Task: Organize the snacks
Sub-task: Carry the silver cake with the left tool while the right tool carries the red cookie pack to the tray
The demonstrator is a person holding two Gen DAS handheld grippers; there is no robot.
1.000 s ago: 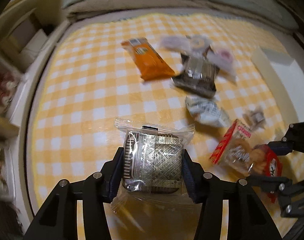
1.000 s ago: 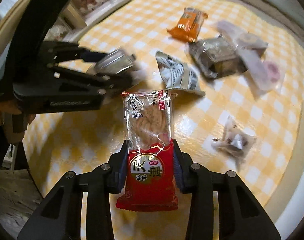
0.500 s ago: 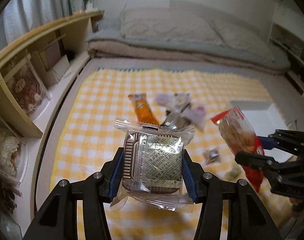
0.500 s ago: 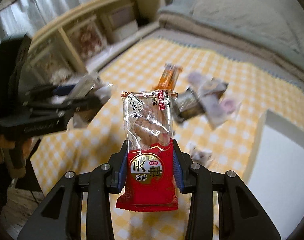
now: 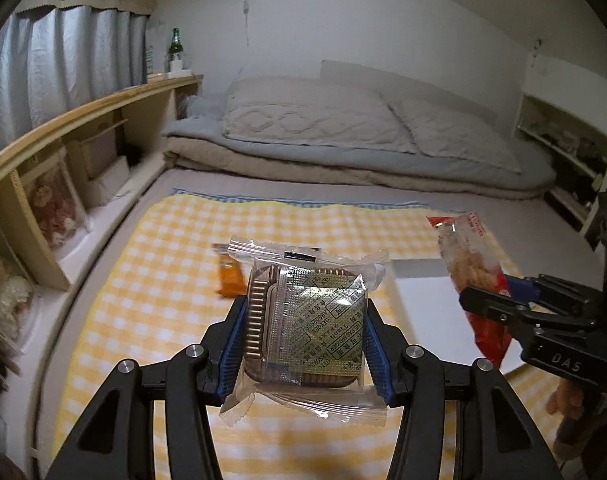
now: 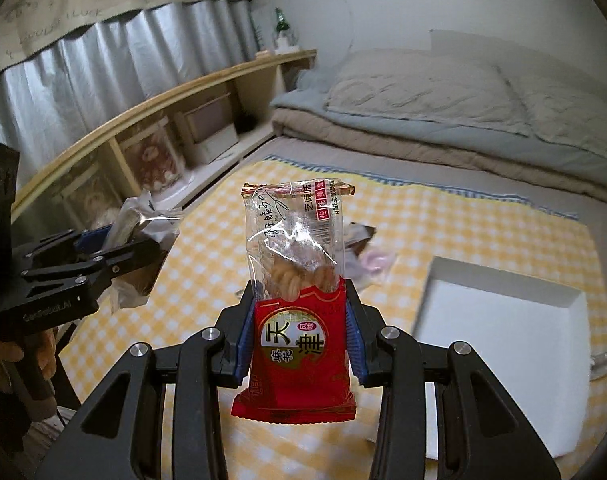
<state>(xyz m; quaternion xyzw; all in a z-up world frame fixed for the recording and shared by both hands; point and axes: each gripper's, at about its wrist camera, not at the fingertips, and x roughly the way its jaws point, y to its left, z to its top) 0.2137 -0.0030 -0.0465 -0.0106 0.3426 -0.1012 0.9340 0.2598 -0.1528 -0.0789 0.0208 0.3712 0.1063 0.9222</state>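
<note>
**Both grippers loaded, held over the cloth**

Left gripper (image 5: 303, 344) pinches a clear-wrapped square pastry (image 5: 303, 320) by its sides, held in the air above the yellow checked cloth (image 5: 151, 280). Right gripper (image 6: 299, 344) pinches a red twist-snack packet (image 6: 299, 320), upright, clear end up. White tray (image 6: 503, 344) sits on the cloth at right. Orange packet (image 5: 229, 280) lies on the cloth behind the pastry. Folded bedding (image 5: 343, 140) beyond.
</note>
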